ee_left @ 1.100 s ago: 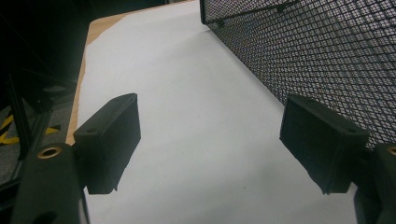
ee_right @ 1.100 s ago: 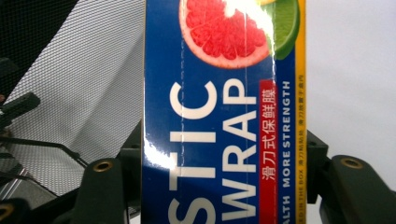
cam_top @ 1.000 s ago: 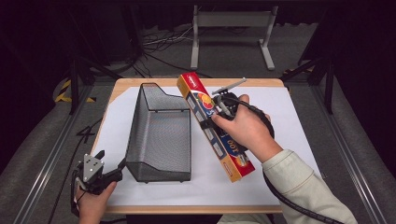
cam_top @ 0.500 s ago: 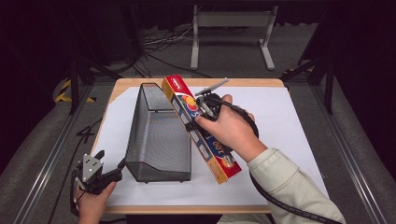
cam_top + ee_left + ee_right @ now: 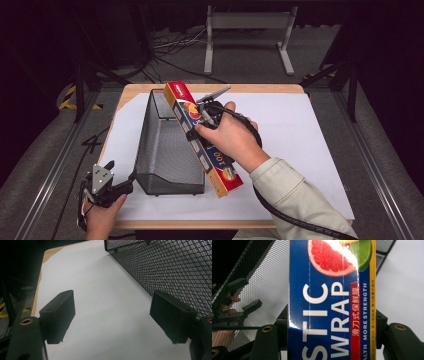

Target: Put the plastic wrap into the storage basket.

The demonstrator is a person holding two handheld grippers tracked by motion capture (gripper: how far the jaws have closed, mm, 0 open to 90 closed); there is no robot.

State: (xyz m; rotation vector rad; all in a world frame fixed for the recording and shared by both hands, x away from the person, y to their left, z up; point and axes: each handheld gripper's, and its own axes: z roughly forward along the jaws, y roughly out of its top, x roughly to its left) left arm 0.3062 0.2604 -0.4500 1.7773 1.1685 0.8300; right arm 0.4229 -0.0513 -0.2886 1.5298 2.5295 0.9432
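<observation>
— So, the left tool [image 5: 111, 167]?
— Jaws wide apart, holding nothing, low at the bench's [image 5: 320, 150] near left corner beside the mesh basket [image 5: 167, 145].
— And the right tool [image 5: 200, 120]?
— Clamped across the plastic wrap box [image 5: 202, 137], tilted over the basket's right rim

1. The right hand [image 5: 227, 137] reaches in from the near right, forearm angled toward the far left, its sleeve pale.
2. The right claw [image 5: 200, 120] is clamped on a plastic wrap box [image 5: 200, 135], one jaw on each long side.
3. The left hand [image 5: 102, 215] sits at the near left corner; the left claw [image 5: 112, 315] points forward, jaws spread wide, holding nothing.
</observation>
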